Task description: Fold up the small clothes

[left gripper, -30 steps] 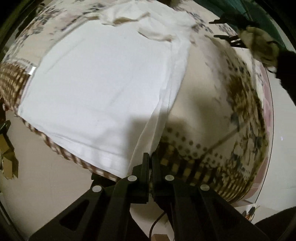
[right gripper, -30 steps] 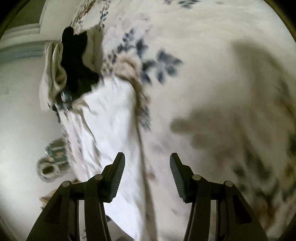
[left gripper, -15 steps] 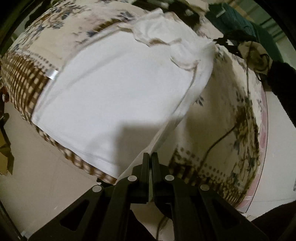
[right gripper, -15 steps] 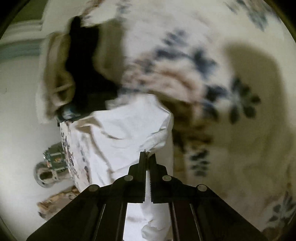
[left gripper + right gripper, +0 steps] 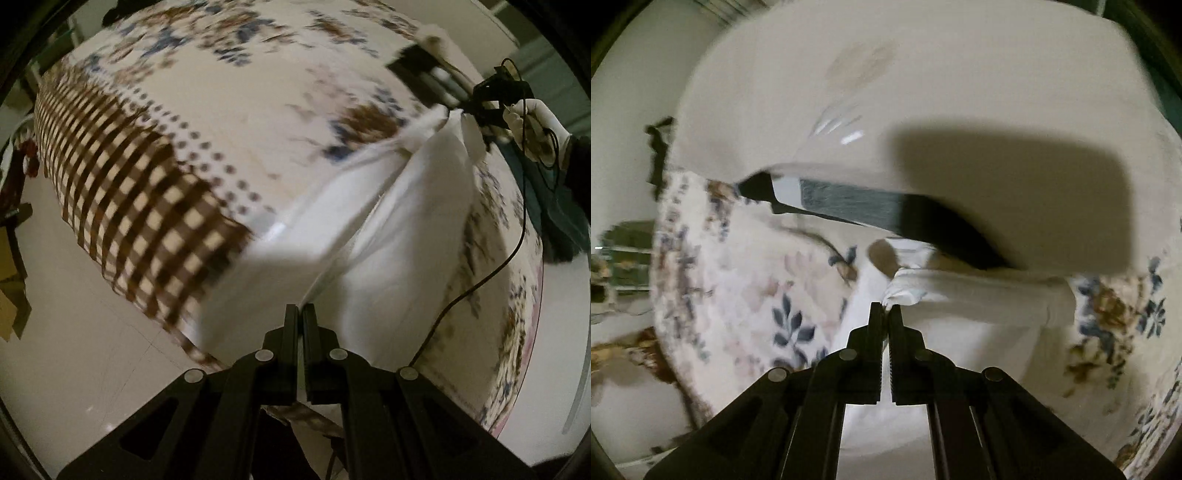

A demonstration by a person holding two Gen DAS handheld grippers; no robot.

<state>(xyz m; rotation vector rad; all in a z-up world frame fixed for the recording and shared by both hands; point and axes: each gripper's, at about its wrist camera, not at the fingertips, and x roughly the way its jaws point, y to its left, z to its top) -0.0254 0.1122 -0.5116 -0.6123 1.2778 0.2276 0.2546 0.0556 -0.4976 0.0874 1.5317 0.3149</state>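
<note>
Left wrist view, going left to right: pale floor (image 5: 55, 295) at far left, then a counter covered by a tablecloth (image 5: 229, 122) with a brown checked border hanging over the edge and blue-brown flowers on top. A white garment (image 5: 399, 236) lies on the counter right of the checked border, running from the near edge up toward the far right, with a long fold ridge down its middle. Left gripper (image 5: 300, 314) at bottom centre, jaws pressed together and clamped on the near edge of the white garment. A thin black cable (image 5: 491, 269) runs across the cloth right of the garment. At upper right the right gripper (image 5: 480, 107) grips the far corner of the garment, held by a white-gloved hand (image 5: 532, 125); a dark teal cloth (image 5: 561, 218) sits below the hand at the counter's right edge. Right wrist view, left to right: blurred clutter at far left, floral tablecloth (image 5: 750, 288), then the right gripper (image 5: 885, 308) at bottom centre, jaws together and clamped on a bunched corner of the white garment (image 5: 979, 314), which spreads right and toward the camera. Just behind the bunched corner sits a dark flat slab (image 5: 857, 203) under a big cream sheet (image 5: 923, 92) that fills the top; blurred, cannot tell what they are. More floral print at far right.
</note>
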